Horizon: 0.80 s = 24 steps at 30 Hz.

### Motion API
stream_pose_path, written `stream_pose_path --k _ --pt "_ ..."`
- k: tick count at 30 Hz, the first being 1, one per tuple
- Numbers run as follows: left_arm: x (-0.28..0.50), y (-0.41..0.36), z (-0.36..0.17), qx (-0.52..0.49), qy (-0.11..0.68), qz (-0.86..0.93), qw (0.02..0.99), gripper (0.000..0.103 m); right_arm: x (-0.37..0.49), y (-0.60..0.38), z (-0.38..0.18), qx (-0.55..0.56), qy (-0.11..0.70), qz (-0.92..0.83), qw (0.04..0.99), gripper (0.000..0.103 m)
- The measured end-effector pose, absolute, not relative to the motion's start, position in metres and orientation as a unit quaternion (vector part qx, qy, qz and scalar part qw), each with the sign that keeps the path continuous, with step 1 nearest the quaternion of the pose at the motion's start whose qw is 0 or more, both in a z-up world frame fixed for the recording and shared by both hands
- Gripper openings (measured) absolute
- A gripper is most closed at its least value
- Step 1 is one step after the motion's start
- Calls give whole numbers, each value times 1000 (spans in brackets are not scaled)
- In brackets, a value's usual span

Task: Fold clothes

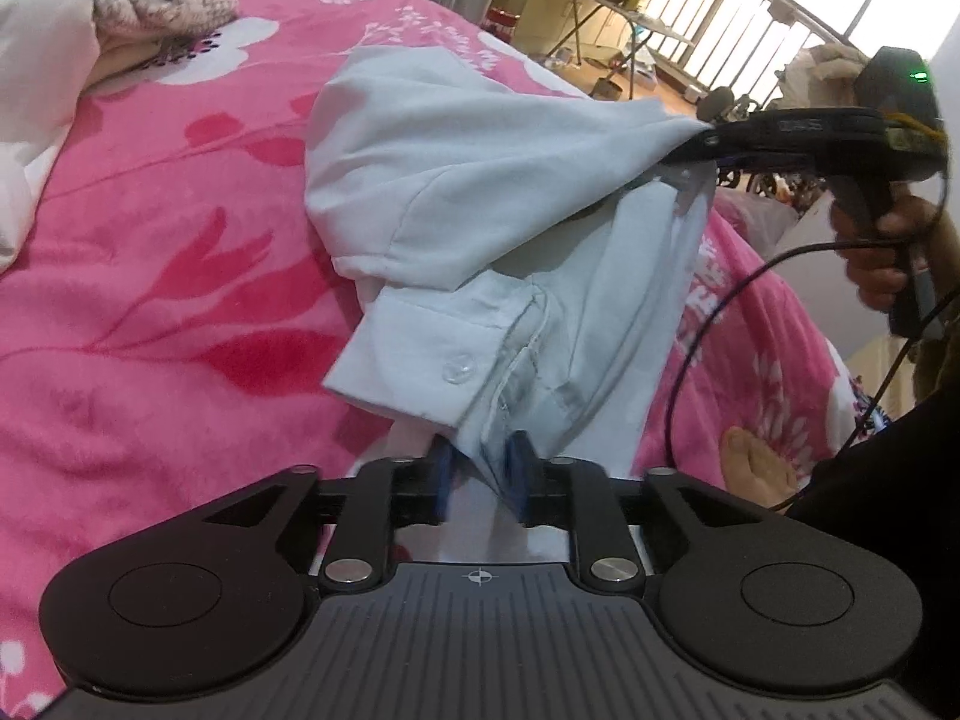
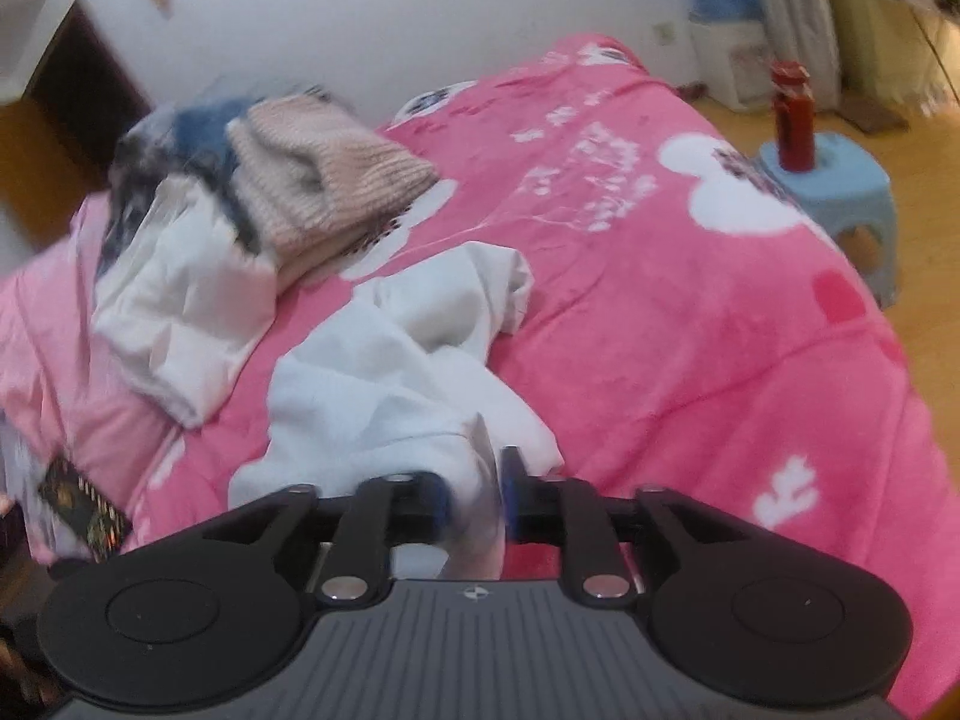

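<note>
Left gripper [image 1: 480, 468]: jaws nearly closed, pinching pale blue shirt [image 1: 480, 210] near buttoned cuff [image 1: 420, 360]. Right gripper [image 1: 699, 147]: jaws clamped on another bunch of same shirt, raised above pink blanket [image 1: 150, 300]. Shirt partly lifted, rest crumpled mid-bed, towards near edge. Knit sweater [image 2: 324, 180] and white cloth [image 2: 174, 312] piled by head end. Blue stool [image 2: 834, 192] with red bottle [image 2: 792, 120] beside far corner.

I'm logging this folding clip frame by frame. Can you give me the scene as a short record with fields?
surface: pink blanket
garment: pale blue shirt, lifted partly off the blanket
left gripper: shut on shirt near the buttoned cuff
right gripper: shut on shirt edge, holding it up
other clothes: knit sweater, white cloth
off bed: red bottle on blue stool
</note>
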<state>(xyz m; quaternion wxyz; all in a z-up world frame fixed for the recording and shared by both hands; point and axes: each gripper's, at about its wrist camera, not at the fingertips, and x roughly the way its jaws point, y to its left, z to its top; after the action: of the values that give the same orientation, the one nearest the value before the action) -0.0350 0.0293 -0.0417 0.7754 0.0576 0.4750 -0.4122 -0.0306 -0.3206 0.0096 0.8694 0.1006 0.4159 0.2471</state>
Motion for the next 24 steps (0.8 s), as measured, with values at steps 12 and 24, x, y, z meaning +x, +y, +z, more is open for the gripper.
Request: stream_pose_path --k 12,24 --pt "-28 34 -28 40 451 -384 805 50 -51 -275 70 -38 347 377 858 67" --pt "-3 10 -53 45 457 -347 818 54 -33 -139 -4 -245 365 465 769 59"
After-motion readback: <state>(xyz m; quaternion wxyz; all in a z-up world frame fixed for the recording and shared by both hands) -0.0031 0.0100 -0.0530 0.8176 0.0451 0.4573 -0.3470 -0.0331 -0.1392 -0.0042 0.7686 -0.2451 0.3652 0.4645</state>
